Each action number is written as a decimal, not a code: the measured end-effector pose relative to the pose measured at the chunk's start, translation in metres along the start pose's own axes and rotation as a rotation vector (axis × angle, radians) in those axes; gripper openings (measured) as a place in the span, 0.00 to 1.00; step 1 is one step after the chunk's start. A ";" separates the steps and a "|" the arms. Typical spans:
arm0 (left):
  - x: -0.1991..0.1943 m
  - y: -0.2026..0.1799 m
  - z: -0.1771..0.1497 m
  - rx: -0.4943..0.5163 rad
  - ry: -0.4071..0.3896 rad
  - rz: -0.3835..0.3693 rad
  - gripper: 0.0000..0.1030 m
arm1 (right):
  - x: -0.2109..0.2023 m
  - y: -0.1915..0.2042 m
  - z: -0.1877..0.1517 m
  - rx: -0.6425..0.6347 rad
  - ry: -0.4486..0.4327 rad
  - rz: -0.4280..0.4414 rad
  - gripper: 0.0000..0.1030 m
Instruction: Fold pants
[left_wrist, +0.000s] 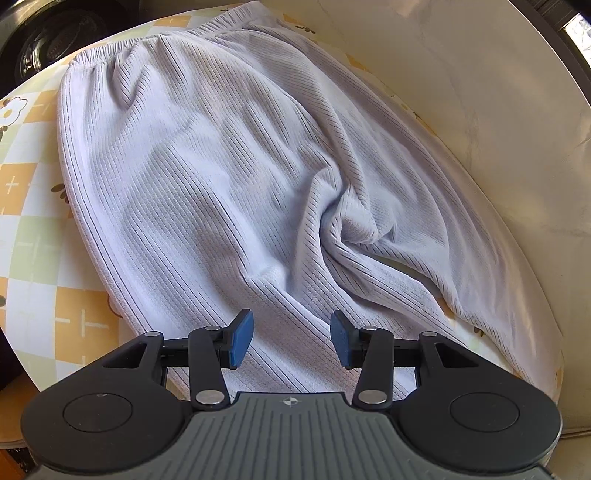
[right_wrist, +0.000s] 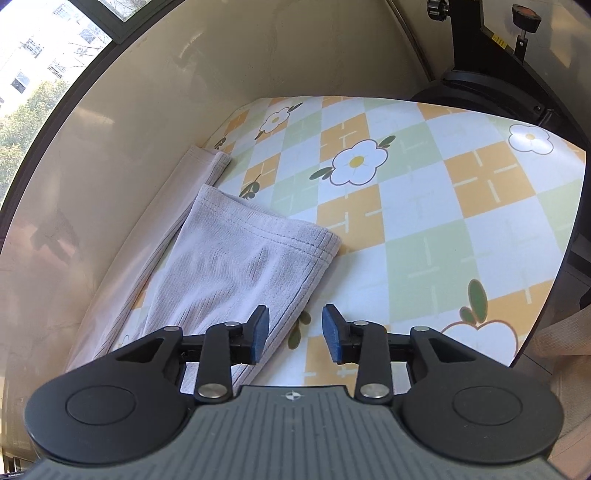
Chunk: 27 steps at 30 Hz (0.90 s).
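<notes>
While we look along the left gripper (left_wrist: 291, 339), we see its blue pads (left_wrist: 242, 339) spread wide with nothing between them, poised over the pale ribbed pants (left_wrist: 207, 177). We find the pants spread across the checked floral tablecloth (left_wrist: 33, 206), the elastic waistband (left_wrist: 110, 59) at the far end near a dark round object (left_wrist: 40, 51) that we cannot identify. We notice a deep bunch of wrinkles (left_wrist: 354, 229) to the right of the middle, where the fabric gathers into folds, and the cloth's right edge running close beside the cream wall (left_wrist: 480, 92).

From the right wrist view, we see the right gripper (right_wrist: 295, 334) likewise open and holding nothing, its left pad (right_wrist: 258, 334) over the edge of a pant leg (right_wrist: 229, 266) and its right pad above bare tablecloth (right_wrist: 424, 192). We see that leg's hem (right_wrist: 295, 236) lying flat, and a second leg (right_wrist: 192, 173) stretching along the wall (right_wrist: 184, 74), its hem further off. We make out a window (right_wrist: 44, 55) at upper left and black equipment (right_wrist: 480, 55) at upper right, possibly a stand.
</notes>
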<state>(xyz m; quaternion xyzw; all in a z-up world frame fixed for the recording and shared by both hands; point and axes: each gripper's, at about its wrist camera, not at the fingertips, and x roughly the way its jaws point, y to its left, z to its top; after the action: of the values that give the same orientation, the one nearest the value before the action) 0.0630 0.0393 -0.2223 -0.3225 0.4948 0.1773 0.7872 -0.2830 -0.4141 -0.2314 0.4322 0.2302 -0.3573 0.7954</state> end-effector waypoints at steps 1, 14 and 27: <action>-0.001 0.000 -0.002 0.003 0.001 0.000 0.46 | 0.004 0.000 0.001 0.011 -0.002 0.018 0.35; -0.016 0.003 -0.016 0.010 -0.028 0.011 0.46 | 0.030 0.028 -0.047 0.069 0.187 0.274 0.34; -0.033 0.030 -0.022 -0.089 -0.052 -0.029 0.46 | 0.032 0.019 0.011 0.074 0.030 0.111 0.09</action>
<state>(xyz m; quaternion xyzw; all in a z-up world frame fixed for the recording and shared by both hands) 0.0153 0.0474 -0.2092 -0.3597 0.4613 0.1959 0.7871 -0.2478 -0.4279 -0.2376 0.4787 0.2041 -0.3144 0.7940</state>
